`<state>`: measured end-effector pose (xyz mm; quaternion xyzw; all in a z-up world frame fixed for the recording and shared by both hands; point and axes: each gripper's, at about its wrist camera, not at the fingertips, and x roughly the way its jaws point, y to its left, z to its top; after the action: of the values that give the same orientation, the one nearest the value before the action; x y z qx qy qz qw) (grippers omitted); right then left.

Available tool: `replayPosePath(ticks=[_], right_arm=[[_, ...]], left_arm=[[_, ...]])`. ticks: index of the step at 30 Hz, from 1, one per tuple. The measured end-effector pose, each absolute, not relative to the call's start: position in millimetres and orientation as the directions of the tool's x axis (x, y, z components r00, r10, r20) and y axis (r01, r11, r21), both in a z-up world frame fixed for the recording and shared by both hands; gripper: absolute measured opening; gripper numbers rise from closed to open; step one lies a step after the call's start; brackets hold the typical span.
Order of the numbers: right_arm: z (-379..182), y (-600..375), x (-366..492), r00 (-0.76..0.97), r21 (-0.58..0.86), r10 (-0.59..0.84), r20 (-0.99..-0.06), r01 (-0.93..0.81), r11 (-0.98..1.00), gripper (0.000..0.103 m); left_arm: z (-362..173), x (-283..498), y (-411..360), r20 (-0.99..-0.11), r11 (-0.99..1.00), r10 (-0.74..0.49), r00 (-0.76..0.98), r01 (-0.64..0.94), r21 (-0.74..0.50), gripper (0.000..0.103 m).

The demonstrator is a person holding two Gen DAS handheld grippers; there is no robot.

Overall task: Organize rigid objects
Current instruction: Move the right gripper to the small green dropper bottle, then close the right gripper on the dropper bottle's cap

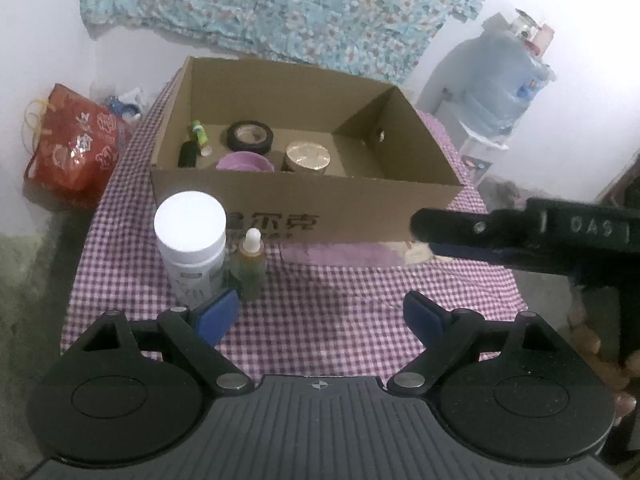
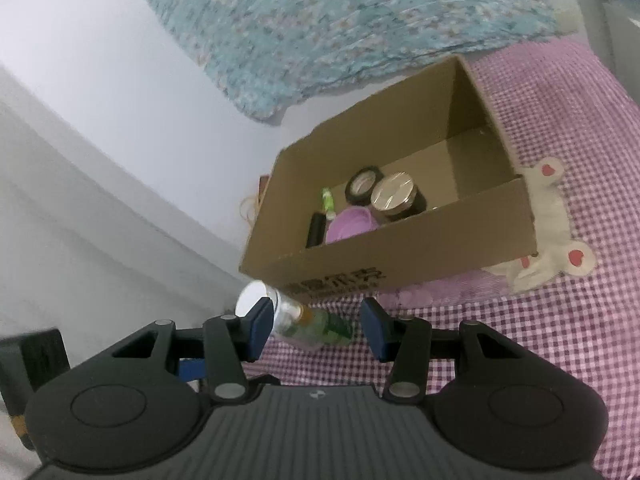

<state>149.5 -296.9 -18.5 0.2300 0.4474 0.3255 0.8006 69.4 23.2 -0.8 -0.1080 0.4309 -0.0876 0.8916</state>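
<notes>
An open cardboard box (image 1: 304, 196) stands on the purple checked cloth (image 1: 340, 292). It holds a black tape roll (image 1: 250, 136), a jar with a gold lid (image 1: 307, 156), a purple dish (image 1: 245, 162), a black tube (image 1: 188, 154) and a green item (image 1: 199, 131). In front of it stand a white-capped jar (image 1: 191, 240) and a small dropper bottle (image 1: 250, 264). My left gripper (image 1: 320, 316) is open and empty, just right of them. My right gripper (image 2: 316, 326) is open, with the dropper bottle (image 2: 320, 326) and the jar (image 2: 264, 304) between and beyond its fingers. The box also shows in the right wrist view (image 2: 400, 264).
A red printed bag (image 1: 76, 148) sits left of the table. A water jug (image 1: 500, 80) stands at the back right. A floral cloth (image 1: 280, 8) hangs on the white wall behind. The right gripper's body (image 1: 540, 236) reaches in from the right.
</notes>
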Motion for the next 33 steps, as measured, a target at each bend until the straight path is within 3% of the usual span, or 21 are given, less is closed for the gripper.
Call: replayPosePath(ticks=[10, 21, 29, 33], right_arm=[[-18, -256, 148, 0.348, 0.53, 0.705, -0.618, -0.478, 0.701, 0.051], [-34, -191, 161, 0.27, 0.385, 0.68, -0.681, -0.659, 0.647, 0.05], [-50, -160, 168, 0.248, 0.259, 0.645, -0.723, -0.768, 0.585, 0.042], [-55, -151, 170, 0.245, 0.226, 0.642, -0.726, -0.797, 0.56, 0.029]], left_arm=[[-26, 66, 16, -0.711, 0.987, -0.156, 0.686, 0.079, -0.14, 0.084], [-60, 78, 12, -0.721, 0.994, -0.106, 0.685, 0.071, -0.079, 0.06], [-70, 83, 10, -0.723, 0.995, -0.095, 0.685, 0.068, -0.066, 0.057], [-73, 85, 7, -0.727, 0.996, -0.091, 0.68, 0.073, -0.057, 0.057]])
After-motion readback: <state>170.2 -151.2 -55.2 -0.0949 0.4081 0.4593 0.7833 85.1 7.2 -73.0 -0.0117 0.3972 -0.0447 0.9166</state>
